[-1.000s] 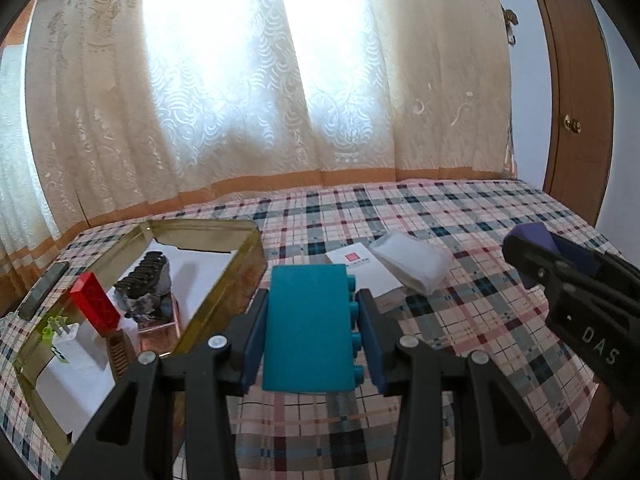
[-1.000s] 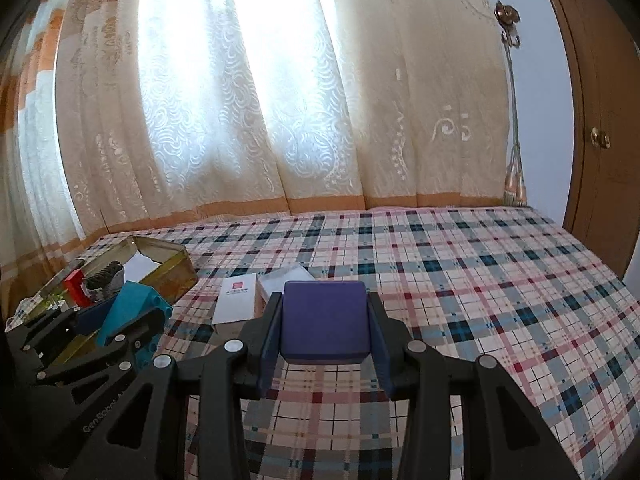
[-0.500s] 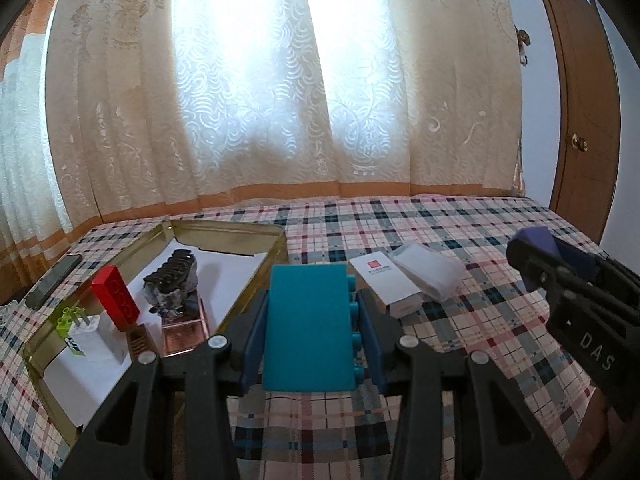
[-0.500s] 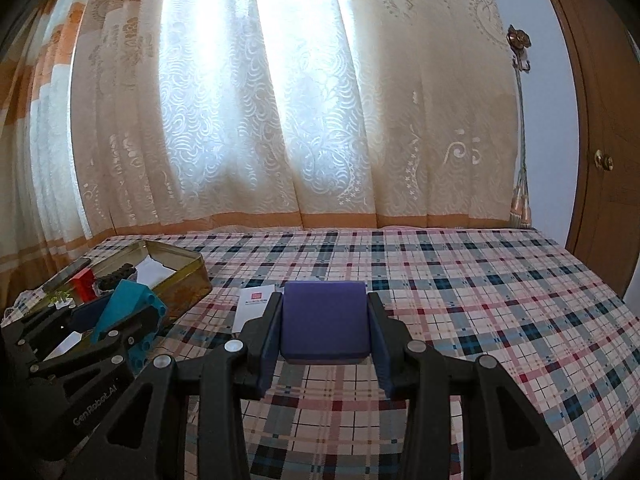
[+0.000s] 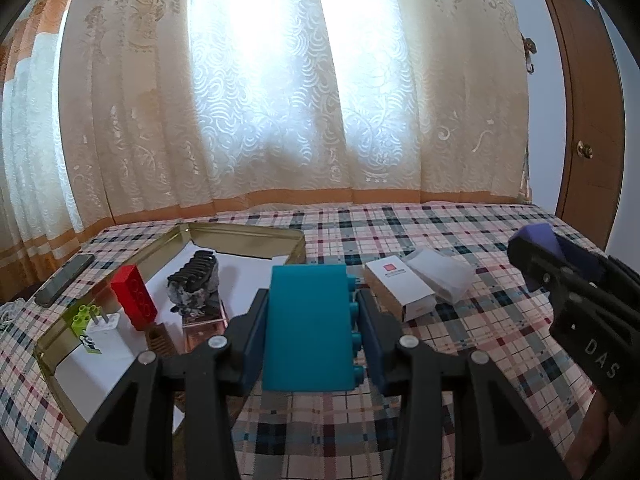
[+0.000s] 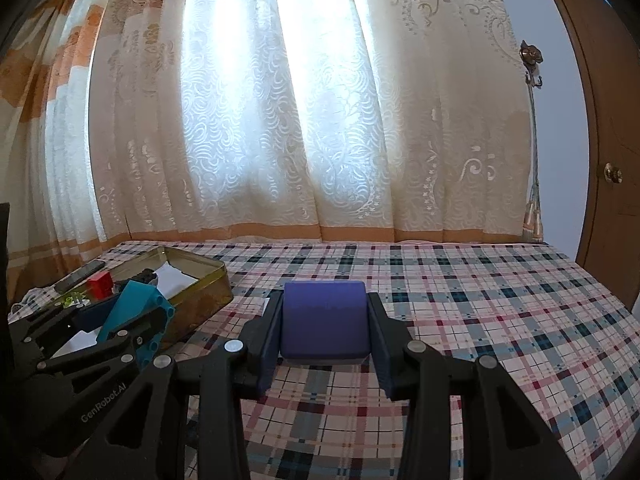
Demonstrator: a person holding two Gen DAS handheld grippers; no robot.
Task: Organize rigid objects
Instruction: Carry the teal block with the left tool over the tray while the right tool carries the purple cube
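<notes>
Left hand-held gripper (image 5: 310, 334) was clamped on a teal block (image 5: 308, 328), held above the checked bed (image 5: 460, 344) at the near edge of the gold tin (image 5: 248, 236). Right hand-held gripper (image 6: 324, 330) was clamped on a purple block (image 6: 323, 322), held above the bed, well right of the tin.

Judgement: both blocks look like hard, light plastic with smooth faces, so likely slippery. Flat opposite sides suit the pads best; the teal block's studs sat against the right pad, a less sure seat. The tin already held a red block (image 5: 133, 297).
</notes>
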